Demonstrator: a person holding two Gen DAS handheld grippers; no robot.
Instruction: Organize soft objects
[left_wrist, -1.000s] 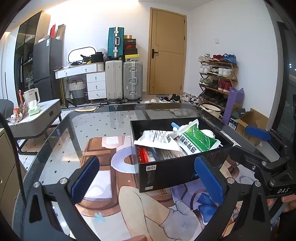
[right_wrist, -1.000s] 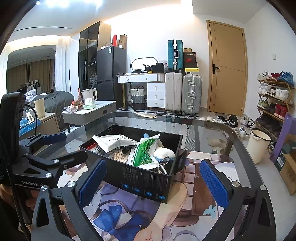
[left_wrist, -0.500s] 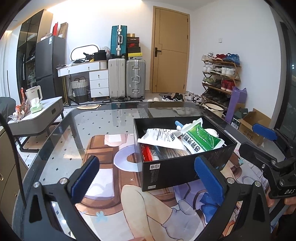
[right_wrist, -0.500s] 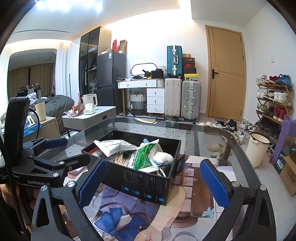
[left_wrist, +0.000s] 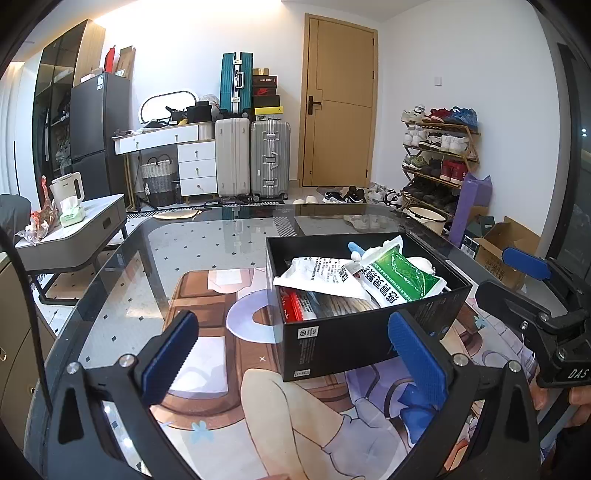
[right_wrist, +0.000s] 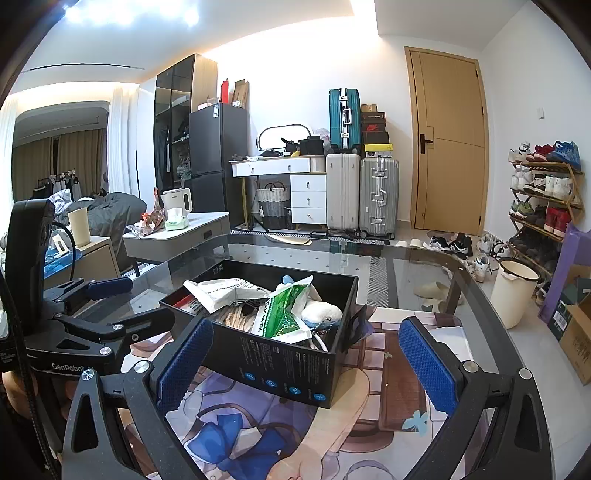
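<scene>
left hand-held gripper (left_wrist: 293, 354) agape, empty | black box (left_wrist: 369, 328) ahead | packets (left_wrist: 400, 277) inside

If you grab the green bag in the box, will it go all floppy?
Probably. The green bag looks thin and creased, slumped over other things in the black box, so it would likely bend. Its plastic looks shiny, maybe slippery.
</scene>
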